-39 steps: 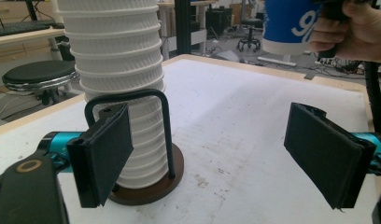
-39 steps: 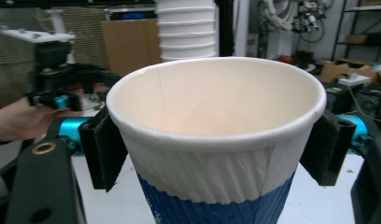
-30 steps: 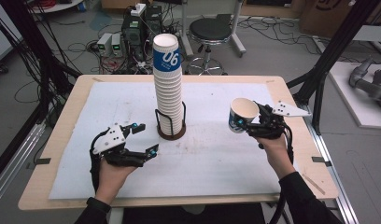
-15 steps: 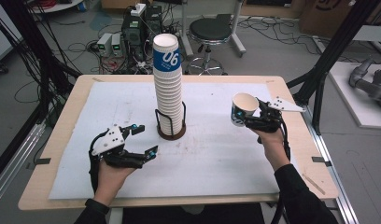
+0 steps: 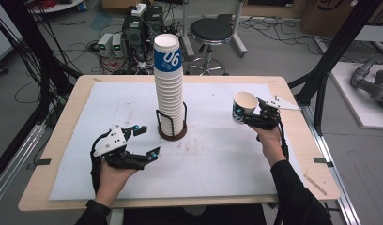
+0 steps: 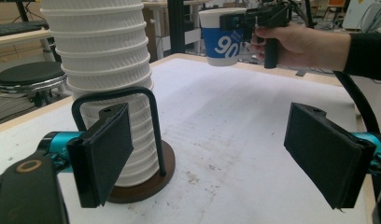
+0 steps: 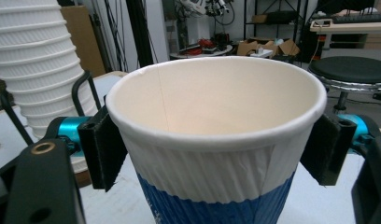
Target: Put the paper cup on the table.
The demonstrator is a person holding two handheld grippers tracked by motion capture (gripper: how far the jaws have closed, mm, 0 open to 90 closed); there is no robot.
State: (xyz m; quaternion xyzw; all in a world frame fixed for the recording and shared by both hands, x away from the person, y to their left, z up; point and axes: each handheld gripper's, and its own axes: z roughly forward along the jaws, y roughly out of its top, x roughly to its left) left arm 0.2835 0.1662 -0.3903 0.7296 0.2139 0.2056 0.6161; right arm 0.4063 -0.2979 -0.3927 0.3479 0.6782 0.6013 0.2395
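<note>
High view: a tall stack of paper cups (image 5: 170, 89) stands in a wire holder (image 5: 172, 123) at mid-table, on a white sheet (image 5: 218, 154). Right gripper (image 5: 256, 116) holds a single paper cup (image 5: 243, 107) upright in the air over the table's right side, well apart from the stack, prob. lifted clear so it can be set down separately. Left gripper (image 5: 142, 140) rests low, front-left of the holder, jaws spread, holding nothing.

Left gripper view: both black jaws wide apart w/ bare table between; the holder's base (image 6: 142, 179) sits just beside the left jaw. The cup (image 6: 222, 35) hangs in the distance, blue band w/ white numerals.

Right gripper view: jaws press on opp. sides of the cup's ribbed wall (image 7: 216, 158), below the rim, so it stays mouth-up. It's empty inside. The stack (image 7: 34, 60) rises at left.
</note>
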